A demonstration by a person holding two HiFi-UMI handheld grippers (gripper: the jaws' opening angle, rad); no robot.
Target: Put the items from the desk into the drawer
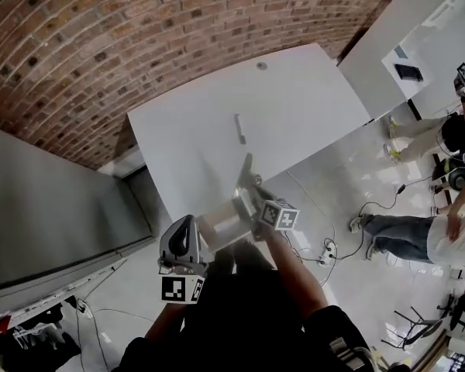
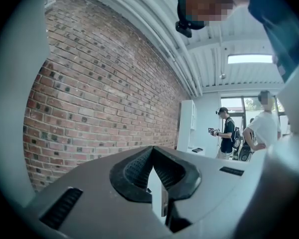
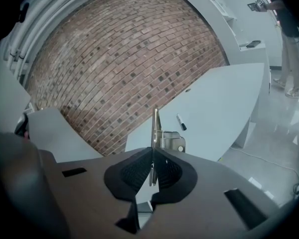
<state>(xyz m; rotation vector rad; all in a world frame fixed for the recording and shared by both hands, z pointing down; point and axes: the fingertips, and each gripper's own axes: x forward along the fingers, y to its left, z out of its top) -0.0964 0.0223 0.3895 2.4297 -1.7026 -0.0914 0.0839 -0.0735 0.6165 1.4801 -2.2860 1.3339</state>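
Head view, lower centre: right gripper (image 1: 249, 194) pinching a metal clip (image 1: 246, 173) against the white desk (image 1: 310, 91); marker (image 1: 239, 128) mid-desk. Left gripper view: left gripper (image 2: 153, 157) jaws pressed together. Right gripper view: clip edge-on at centre, marker just above-right.

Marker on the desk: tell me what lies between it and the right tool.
In the right gripper view, only the clipboard held edge-on in the right tool, then bare white desk up to the marker.
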